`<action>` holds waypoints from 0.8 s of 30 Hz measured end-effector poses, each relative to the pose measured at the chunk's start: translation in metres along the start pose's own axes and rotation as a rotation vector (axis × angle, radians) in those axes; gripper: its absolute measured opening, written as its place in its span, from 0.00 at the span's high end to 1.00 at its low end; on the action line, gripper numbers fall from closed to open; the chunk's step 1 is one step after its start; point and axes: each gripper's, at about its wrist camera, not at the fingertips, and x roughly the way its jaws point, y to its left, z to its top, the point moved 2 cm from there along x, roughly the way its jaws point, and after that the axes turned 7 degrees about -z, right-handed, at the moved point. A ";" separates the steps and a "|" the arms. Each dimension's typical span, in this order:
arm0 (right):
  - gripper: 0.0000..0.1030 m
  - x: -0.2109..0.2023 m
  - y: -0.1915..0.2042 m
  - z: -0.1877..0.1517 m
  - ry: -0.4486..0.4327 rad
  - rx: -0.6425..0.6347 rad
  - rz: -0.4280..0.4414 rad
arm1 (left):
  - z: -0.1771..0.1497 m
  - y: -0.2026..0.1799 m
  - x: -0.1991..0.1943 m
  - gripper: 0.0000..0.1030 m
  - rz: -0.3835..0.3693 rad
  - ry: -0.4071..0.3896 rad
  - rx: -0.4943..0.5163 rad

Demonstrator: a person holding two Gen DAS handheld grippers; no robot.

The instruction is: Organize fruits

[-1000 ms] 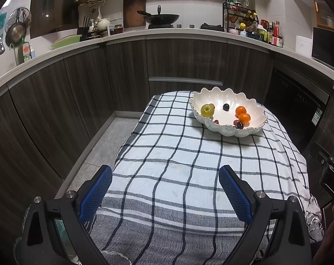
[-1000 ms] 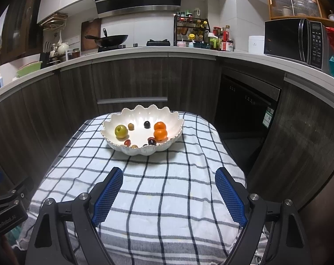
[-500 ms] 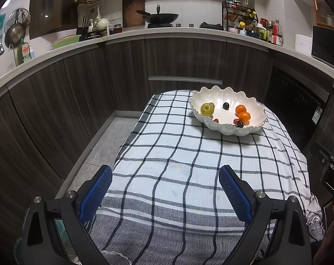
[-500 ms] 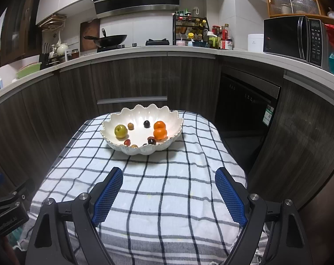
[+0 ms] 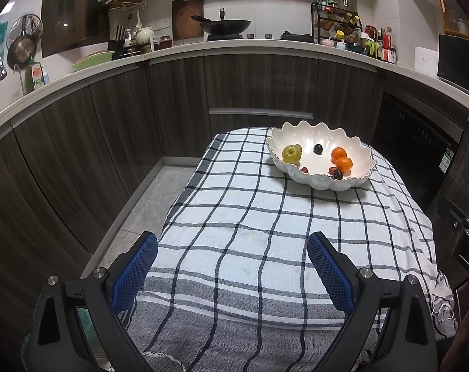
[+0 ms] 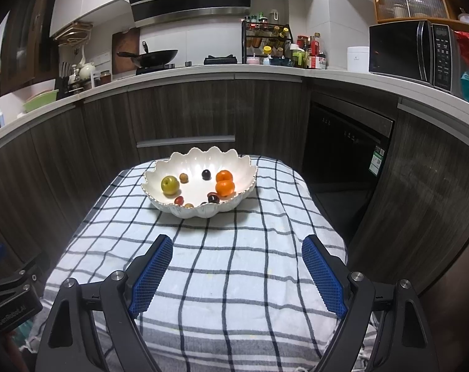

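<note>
A white scalloped bowl stands at the far end of a table under a checked cloth. Inside it lie a green apple, two oranges, a dark plum and several small red and brown fruits. The left wrist view shows the same bowl far right, with the apple and oranges. My left gripper hangs open over the near cloth, nothing between its blue pads. My right gripper is also open and empty, well short of the bowl.
Dark wood cabinets and a curved white counter ring the table. A wok, spice rack and microwave sit on the counter. A dishwasher front is at the right. Grey floor lies left of the table.
</note>
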 end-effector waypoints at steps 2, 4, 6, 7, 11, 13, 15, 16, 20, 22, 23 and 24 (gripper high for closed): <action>0.16 0.000 0.000 0.000 0.000 0.000 0.000 | -0.001 0.001 0.001 0.04 -0.004 0.003 0.001; 0.16 0.000 0.000 0.000 0.000 0.001 0.000 | -0.001 0.001 0.002 0.04 -0.003 0.004 0.001; 0.16 0.000 0.000 0.000 0.000 -0.001 -0.001 | -0.001 0.001 0.002 0.04 -0.005 0.005 0.002; 0.16 0.000 0.000 0.000 0.000 -0.001 0.001 | -0.001 0.001 0.002 0.04 -0.006 0.005 0.003; 0.16 0.000 0.000 0.000 0.001 0.004 0.000 | -0.001 0.000 0.002 0.04 -0.009 0.011 0.008; 0.16 -0.001 0.001 -0.001 0.004 0.005 0.001 | -0.001 0.000 0.002 0.04 -0.009 0.014 0.009; 0.16 -0.001 0.003 -0.001 0.006 0.005 0.002 | -0.001 -0.001 0.002 0.04 -0.011 0.016 0.008; 0.16 -0.001 0.005 -0.001 0.007 0.005 0.002 | -0.001 0.000 0.002 0.04 -0.012 0.017 0.008; 0.16 -0.002 0.006 -0.001 0.010 0.006 0.004 | -0.001 -0.002 0.004 0.04 -0.015 0.024 0.009; 0.16 -0.001 0.004 -0.001 0.012 0.008 0.004 | -0.002 -0.002 0.005 0.04 -0.016 0.027 0.009; 0.16 0.000 0.004 -0.001 0.013 0.009 0.005 | -0.002 -0.003 0.005 0.04 -0.016 0.028 0.010; 0.16 0.000 0.004 -0.002 0.014 0.009 0.005 | -0.002 -0.003 0.005 0.04 -0.016 0.029 0.010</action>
